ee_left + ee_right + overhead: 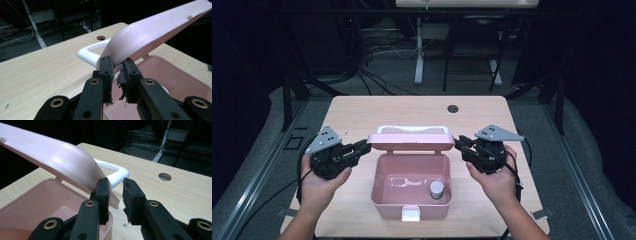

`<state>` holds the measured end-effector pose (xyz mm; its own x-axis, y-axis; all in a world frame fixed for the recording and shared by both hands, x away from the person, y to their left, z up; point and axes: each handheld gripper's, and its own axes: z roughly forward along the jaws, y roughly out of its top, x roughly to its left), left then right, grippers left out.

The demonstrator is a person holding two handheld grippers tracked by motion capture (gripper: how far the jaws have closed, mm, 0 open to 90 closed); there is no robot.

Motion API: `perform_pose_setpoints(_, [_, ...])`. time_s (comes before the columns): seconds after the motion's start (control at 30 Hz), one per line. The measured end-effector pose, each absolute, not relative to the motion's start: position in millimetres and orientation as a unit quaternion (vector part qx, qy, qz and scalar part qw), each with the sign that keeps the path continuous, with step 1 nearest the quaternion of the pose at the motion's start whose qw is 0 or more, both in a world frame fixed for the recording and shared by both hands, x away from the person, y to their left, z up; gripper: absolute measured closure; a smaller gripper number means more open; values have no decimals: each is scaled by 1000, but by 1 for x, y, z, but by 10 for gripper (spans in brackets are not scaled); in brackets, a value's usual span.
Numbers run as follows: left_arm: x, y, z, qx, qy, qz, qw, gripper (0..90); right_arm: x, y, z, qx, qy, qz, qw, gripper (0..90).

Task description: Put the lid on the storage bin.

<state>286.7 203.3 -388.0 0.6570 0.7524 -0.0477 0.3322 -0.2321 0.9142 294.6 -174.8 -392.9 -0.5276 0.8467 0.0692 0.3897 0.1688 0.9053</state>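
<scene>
A pink box (384, 192) stands open in the middle of the table, its lid (411, 141) raised partway with a white handle (412, 129) on top. Inside lies a small grey-capped jar (437, 190). My left gripper (368, 145) is at the lid's left corner. In the left gripper view the lid (155, 30) runs down between the pads of that gripper (117, 61), which press on its edge. My right gripper (458, 142) is at the right corner. There the lid (57, 157) rests against one pad (103, 187) of the gripper (116, 181), with a gap to the other pad.
The box has a white latch (411, 215) at its front. A round cable hole (453, 108) sits in the wooden table (357, 110) behind the box. Beyond the table are desk legs and cables on a dark floor.
</scene>
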Motion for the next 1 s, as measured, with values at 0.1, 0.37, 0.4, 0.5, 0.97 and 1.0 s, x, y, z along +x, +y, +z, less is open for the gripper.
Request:
perform_pose_setpoints(0.1, [285, 203, -388, 757, 357, 210, 506, 791, 294, -175, -393, 425, 727, 485, 234, 746])
perform_pose_setpoints(0.37, [280, 204, -389, 757, 354, 209, 507, 782, 294, -178, -392, 427, 727, 490, 222, 736])
perform_pose_setpoints(0.4, [279, 204, -390, 757, 355, 210, 507, 778, 294, -178, -392, 427, 727, 490, 220, 735])
perform_pose_setpoints(0.5, [277, 205, -392, 757, 354, 210, 507, 772, 294, -178, -393, 427, 727, 491, 219, 732])
perform_pose_setpoints(0.97, [270, 206, -396, 765, 348, 201, 503, 766, 293, -179, -392, 419, 728, 503, 205, 718])
perform_pose_setpoints(1.0, [269, 206, -396, 766, 349, 200, 502, 766, 293, -180, -392, 419, 727, 504, 204, 716])
